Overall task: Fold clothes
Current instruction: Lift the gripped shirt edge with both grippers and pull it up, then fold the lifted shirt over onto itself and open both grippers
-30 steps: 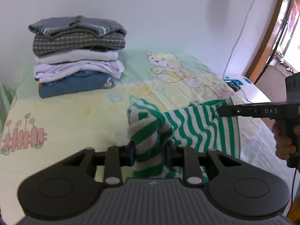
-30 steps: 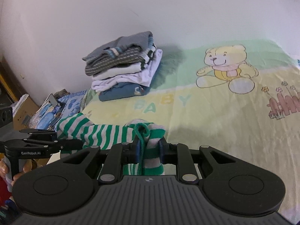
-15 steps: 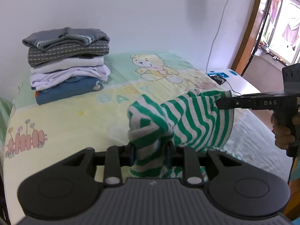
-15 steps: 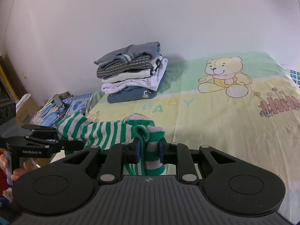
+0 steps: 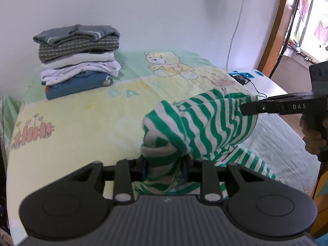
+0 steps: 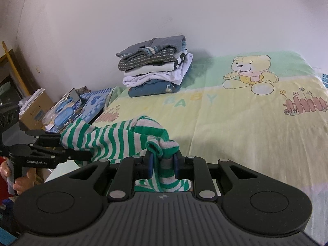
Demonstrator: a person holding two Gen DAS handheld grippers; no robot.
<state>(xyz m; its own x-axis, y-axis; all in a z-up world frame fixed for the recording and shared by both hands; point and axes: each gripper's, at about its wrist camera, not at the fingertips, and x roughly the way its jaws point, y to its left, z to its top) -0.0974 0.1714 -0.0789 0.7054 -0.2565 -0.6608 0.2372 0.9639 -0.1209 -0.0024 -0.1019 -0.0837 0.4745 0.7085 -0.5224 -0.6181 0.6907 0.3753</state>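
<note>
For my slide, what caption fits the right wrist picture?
Two grippers hold a striped shirt above the bed.

Our matte black handheld grippers

Our left gripper (image 5: 164,168) has blue pads and silver screws; at three o'clock our right gripper (image 5: 244,109) reads "DAS", the left's side "GenRobot.AI".

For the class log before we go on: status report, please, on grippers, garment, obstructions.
Left hand-held gripper and right hand-held gripper each shut on the striped garment. Garment bunched, lifted over the bed sheet. Folded stack at the wall, clear of it.
</note>
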